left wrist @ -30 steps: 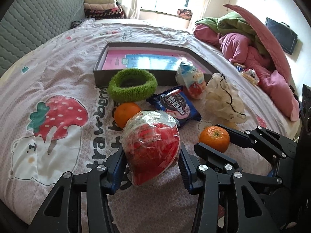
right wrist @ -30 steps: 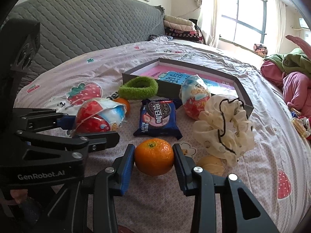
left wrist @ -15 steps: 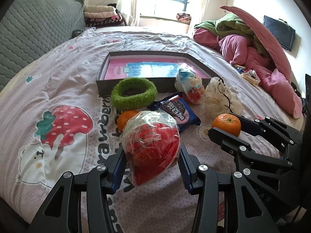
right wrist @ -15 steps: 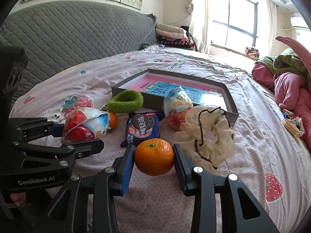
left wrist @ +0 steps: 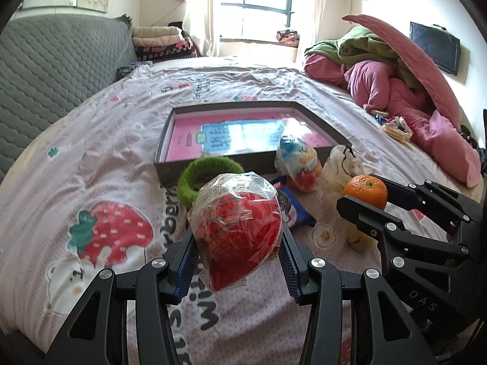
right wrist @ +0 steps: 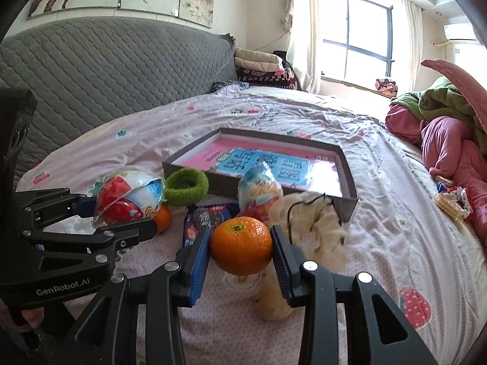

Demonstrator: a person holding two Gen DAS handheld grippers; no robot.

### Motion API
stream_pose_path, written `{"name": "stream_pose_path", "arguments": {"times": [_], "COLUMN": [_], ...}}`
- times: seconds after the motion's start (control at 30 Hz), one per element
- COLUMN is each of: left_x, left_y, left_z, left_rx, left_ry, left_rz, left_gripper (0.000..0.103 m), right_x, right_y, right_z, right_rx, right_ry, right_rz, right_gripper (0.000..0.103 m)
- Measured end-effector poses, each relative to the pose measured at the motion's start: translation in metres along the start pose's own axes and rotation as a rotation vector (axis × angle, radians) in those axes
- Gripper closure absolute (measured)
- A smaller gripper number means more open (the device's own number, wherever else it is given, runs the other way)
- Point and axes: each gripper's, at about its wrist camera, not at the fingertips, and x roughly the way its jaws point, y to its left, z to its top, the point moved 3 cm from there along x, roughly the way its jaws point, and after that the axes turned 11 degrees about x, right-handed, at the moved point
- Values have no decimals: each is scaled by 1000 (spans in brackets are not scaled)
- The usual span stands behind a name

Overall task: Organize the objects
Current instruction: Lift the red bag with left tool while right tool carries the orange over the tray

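Items in my grip: left gripper jaws clenched on a wrapped red egg toy; right gripper jaws grasping an orange, both above the bed.

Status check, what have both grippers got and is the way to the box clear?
Left gripper shut on wrapped red egg toy. Right gripper shut on orange. Grey box ahead; green scrunchie and second egg toy lie at its near wall.

Grey quilted headboard, folded blankets, window, wall television.
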Motion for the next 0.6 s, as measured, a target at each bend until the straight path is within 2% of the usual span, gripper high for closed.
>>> {"name": "stream_pose_path", "arguments": {"times": [0.37, 0.6], "left_x": [11, 17], "left_y": [4, 3], "left_z": [26, 36], "left_rx": [7, 10], "left_ry": [-27, -34], "left_rz": [28, 32], "left_gripper": [52, 52], "right_x": [4, 9], "right_y": [-8, -18], "right_z": [21, 26], "right_rx": [10, 42], "right_ry": [-64, -64], "right_rz": [4, 14], "right_gripper": [63, 63]}}
